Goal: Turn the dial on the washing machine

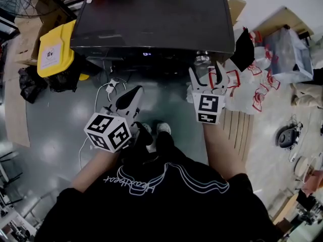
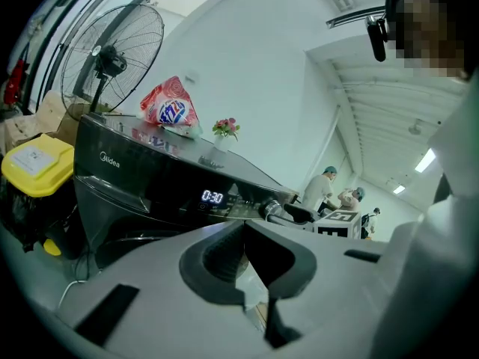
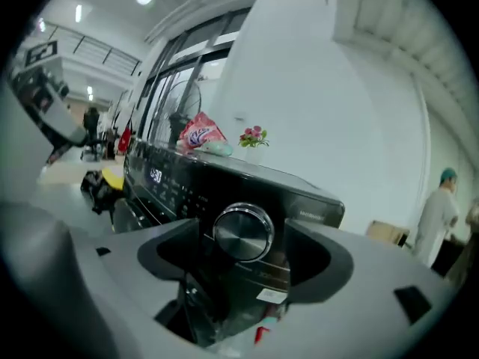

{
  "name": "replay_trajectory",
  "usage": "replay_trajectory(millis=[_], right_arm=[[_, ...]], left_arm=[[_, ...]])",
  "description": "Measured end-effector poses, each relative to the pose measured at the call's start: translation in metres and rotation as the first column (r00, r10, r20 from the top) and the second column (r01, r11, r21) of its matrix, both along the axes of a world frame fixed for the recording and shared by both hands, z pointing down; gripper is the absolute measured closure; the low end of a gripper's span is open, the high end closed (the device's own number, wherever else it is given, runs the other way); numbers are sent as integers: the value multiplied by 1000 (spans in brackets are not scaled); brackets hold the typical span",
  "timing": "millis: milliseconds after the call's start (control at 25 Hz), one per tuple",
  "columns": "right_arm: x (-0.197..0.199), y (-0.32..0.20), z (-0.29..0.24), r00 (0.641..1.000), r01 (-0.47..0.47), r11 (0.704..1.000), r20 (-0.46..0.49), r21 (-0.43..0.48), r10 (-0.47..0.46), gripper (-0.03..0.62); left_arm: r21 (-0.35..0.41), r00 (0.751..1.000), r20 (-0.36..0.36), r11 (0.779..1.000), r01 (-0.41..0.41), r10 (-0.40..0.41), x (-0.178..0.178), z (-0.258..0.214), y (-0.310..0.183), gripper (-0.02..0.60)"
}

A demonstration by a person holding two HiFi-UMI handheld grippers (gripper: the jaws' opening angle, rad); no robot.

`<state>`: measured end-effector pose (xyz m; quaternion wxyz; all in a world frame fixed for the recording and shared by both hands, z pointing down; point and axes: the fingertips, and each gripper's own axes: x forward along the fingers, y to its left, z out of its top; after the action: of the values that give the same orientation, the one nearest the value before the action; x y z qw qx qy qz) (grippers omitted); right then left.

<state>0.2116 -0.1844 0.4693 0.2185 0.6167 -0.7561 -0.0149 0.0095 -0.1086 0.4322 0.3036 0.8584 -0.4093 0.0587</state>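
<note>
A silver dial (image 3: 242, 232) on a glossy black washing machine (image 1: 151, 19), with a yellow bin (image 1: 56, 52) and a red, white and blue bag (image 2: 169, 111).

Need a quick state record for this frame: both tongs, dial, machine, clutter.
left tongs: jaws together, nothing between them, held back from the machine
right tongs: jaws apart, dial lined up in the gap, no contact visible
dial: silver knob, right end of front panel
washing machine: dark
display: lit, reads 0:30
on top: detergent bag, small flowers
left of machine: yellow bin
</note>
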Motion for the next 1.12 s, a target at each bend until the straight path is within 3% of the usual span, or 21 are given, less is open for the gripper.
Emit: replay_trajectory(millis=[200,400,840,1120], right_arm=[[-4,-4,2,945,21,999,-326,47,-4,279],[-11,-7,4,899,34,997,-438,72,1,298],[-8,-12,10,872,-12,999,-487,52,35,322],[-6,-13,9,896,-49,997,-438,59,70,319]], left_arm=[[-10,1000,-6,1000,13,-13,-1,3,-5,575],[-21,1000,-3,1000,20,-20,-2,5,-8,575],[-39,1000,-15,999,3,-4,-3,10,-13,575],[-43,1000,-16,999,-6,5,-3,15,-12,575]])
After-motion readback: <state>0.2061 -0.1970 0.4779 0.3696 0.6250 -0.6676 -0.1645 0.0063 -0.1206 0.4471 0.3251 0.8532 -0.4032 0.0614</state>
